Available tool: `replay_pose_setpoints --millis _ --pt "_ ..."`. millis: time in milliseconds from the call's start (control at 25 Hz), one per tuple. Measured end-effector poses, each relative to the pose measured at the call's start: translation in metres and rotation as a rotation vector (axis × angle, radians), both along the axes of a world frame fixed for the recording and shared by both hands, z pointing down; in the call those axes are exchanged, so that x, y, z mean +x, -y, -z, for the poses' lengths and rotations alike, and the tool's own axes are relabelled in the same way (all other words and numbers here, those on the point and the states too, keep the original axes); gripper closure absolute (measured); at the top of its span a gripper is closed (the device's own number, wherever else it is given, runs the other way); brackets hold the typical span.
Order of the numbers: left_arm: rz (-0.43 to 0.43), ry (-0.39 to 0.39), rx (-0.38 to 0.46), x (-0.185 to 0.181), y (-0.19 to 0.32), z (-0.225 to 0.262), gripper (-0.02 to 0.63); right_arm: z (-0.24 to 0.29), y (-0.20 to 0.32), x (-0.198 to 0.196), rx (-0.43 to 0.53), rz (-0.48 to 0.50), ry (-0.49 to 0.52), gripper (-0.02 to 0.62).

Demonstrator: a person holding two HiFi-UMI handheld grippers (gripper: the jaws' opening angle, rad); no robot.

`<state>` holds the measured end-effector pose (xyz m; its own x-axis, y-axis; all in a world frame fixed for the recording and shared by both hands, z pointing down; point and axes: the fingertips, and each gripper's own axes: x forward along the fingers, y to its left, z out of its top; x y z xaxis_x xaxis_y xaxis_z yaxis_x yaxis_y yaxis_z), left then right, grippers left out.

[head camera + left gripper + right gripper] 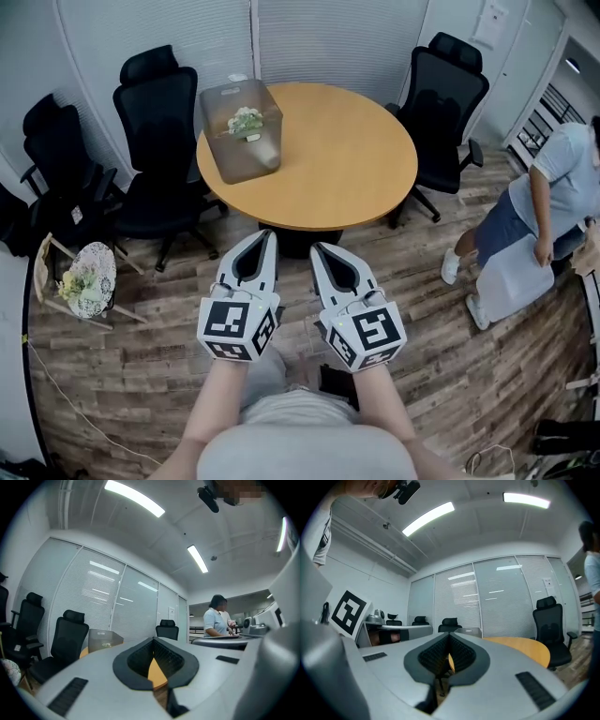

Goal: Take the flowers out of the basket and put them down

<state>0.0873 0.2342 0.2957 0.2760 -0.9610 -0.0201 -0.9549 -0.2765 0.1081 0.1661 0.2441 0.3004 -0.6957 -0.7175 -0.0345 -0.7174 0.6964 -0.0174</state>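
A grey see-through basket (241, 131) stands on the left part of the round wooden table (347, 169), with a bunch of pale flowers (246, 120) inside it. My left gripper (270, 236) and right gripper (317, 249) are held side by side over the floor, short of the table's near edge, pointing level at it. Both have their jaws shut with nothing between them. The left gripper view shows its shut jaws (153, 641) with the basket (104, 639) far off to the left. Past the shut right gripper (449, 637) I see the basket (469, 631) and the table (525, 648).
Black office chairs stand round the table, at the left (155, 141) and at the back right (445, 103). A person (544, 216) stands at the right on the wood floor. A small stand with more flowers (86, 281) sits low at the left.
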Motion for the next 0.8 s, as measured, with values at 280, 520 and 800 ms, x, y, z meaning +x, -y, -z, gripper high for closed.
replay_pose_setpoints --millis 280,520,800 --pt "0.012 -0.012 0.011 -0.049 0.059 0.002 0.601 -0.003 0.057 -0.049 0.005 0.016 -0.042 0.574" --pt "-0.008 -0.021 0.009 -0.088 0.113 0.0 0.601 -0.004 0.109 -0.09 -0.001 0.011 -0.063 0.574" --pt "-0.031 -0.014 -0.002 -0.138 0.172 0.002 0.603 -0.005 0.171 -0.139 -0.034 -0.02 -0.07 0.574"
